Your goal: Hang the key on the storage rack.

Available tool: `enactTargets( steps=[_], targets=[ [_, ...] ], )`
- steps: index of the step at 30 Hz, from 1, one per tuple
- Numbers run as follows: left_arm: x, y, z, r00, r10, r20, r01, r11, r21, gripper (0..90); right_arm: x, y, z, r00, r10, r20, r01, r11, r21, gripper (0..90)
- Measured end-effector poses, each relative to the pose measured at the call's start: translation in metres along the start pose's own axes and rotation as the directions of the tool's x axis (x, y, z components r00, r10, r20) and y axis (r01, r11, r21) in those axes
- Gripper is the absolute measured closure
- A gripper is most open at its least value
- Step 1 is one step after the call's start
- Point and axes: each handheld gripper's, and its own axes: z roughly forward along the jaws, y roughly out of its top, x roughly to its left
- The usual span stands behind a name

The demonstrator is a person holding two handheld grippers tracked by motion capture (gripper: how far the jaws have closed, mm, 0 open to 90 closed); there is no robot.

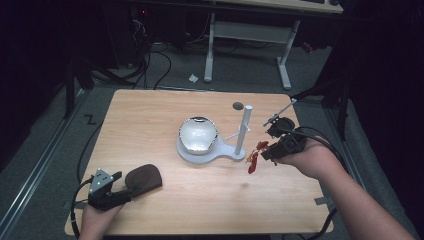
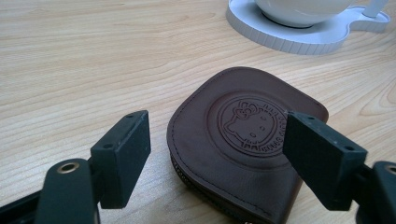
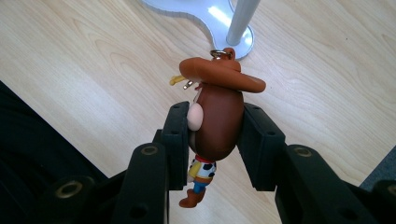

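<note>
Cowboy figure keychain (image 3: pixel 215 116): brown hat, brown head, cow-print vest

Left hand (image 1: pixel 95 217) low at my near left table corner, forearm barely in frame, left gripper (image 1: pixel 119 186) lying level, pointing right and away. Its jaws stand wide apart, pads (image 2: pixel 122 156) clear, nothing pinched between. Right forearm enters from bottom right, angled up-left, right hand (image 1: pixel 310 157) raised above table. Right gripper (image 1: pixel 264 152) points left, jaws clamped tight, pads (image 3: pixel 177 140) pressing both sides of what I hold.
</note>
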Motion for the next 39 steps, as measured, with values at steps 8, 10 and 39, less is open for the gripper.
enactTargets(
  steps=[8, 10, 39],
  targets=[
    [0.001, 0.000, 0.000, 1.0000, -0.004, 0.000, 0.004, 1.0000, 0.000, 23.6, 0.002, 0.013, -0.008, 0.9999, -0.013, 0.005, 0.013, 1.000, -0.012, 65.3],
    [0.001, 0.000, -0.001, 1.0000, -0.005, 0.001, 0.005, 1.0000, 0.000, 23.6, 0.002, 0.017, -0.010, 0.9997, -0.021, 0.010, 0.022, 1.000, -0.019, 65.3],
    [0.002, -0.001, -0.002, 0.9999, -0.012, 0.001, 0.012, 0.9999, -0.002, 23.6, -0.002, 0.048, -0.025, 0.9988, -0.018, 0.046, 0.021, 0.997, -0.071, 65.4]
  ],
)
